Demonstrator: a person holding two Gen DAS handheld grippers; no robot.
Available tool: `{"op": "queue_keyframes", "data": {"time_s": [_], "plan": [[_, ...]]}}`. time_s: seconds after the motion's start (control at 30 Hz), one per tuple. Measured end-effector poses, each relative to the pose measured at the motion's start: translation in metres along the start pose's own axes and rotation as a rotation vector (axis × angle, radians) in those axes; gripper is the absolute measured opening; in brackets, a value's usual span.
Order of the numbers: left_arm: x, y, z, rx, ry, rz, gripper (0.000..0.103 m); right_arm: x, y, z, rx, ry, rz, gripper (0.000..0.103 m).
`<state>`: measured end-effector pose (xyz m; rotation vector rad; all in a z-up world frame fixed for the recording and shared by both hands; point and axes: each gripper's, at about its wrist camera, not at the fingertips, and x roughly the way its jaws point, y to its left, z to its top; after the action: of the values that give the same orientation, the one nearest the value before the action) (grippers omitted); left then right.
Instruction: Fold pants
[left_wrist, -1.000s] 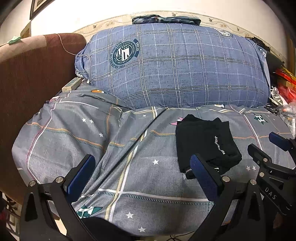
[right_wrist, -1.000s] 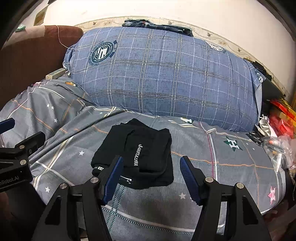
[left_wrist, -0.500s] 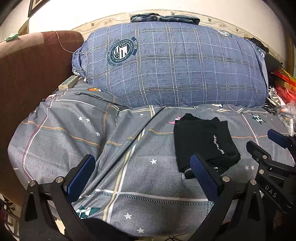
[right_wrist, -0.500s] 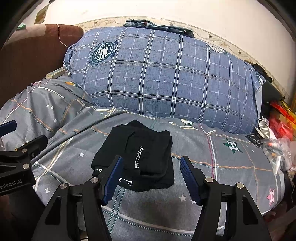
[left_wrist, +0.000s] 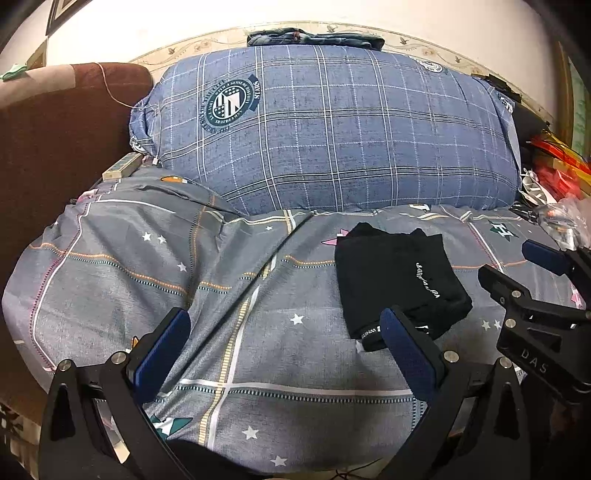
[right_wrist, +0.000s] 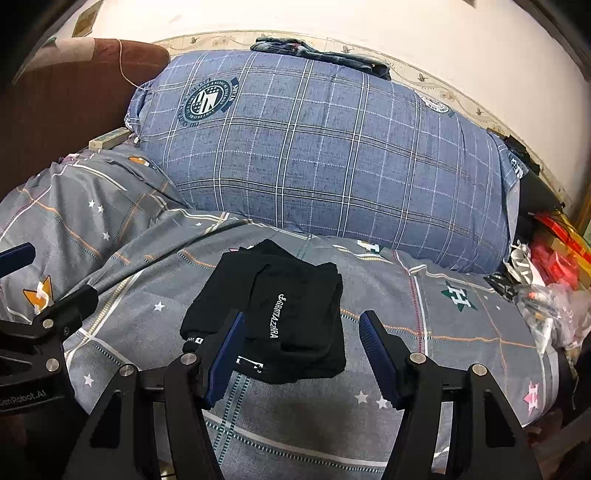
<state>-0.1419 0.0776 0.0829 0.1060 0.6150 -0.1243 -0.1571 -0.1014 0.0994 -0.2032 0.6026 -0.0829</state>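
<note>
At far left a brown sofa arm (left_wrist: 55, 155) borders my grey star-print bedspread (left_wrist: 229, 295). My left gripper (left_wrist: 284, 347) hangs wide open over bare spread, holding nothing. Behind, a big blue plaid pillow (left_wrist: 332, 136) fills the far side, with dark folded clothes (left_wrist: 314, 37) on top. The black pants (right_wrist: 273, 314) lie folded on the spread, right of centre. My right gripper (right_wrist: 301, 354) is parted above their near edge, gripping nothing. Red and plastic clutter (right_wrist: 550, 288) crowds the right edge.
</note>
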Motion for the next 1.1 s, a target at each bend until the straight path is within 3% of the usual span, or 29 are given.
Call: {"op": "queue_keyframes", "data": {"time_s": [0.17,0.37,0.5,0.63,1.1], "plan": [[0.009,0.005,-0.006,-0.014,0.002,-0.007,0.103,0.005,0.008,-0.001,-0.025,0.013,-0.009,0.065],[0.041,0.003,-0.016,-0.013,-0.053,0.014,0.103,0.015,0.015,-0.002,-0.047,0.031,-0.026,0.065],[0.061,0.002,-0.021,-0.010,-0.004,-0.015,0.103,0.025,0.016,-0.004,-0.057,0.051,-0.043,0.065],[0.060,0.002,-0.024,-0.002,-0.030,0.021,0.103,0.033,0.015,-0.005,-0.043,0.059,-0.041,0.065],[0.071,-0.007,-0.035,0.001,0.026,-0.007,0.103,0.051,0.005,-0.029,-0.008,0.086,0.015,0.065]]}}
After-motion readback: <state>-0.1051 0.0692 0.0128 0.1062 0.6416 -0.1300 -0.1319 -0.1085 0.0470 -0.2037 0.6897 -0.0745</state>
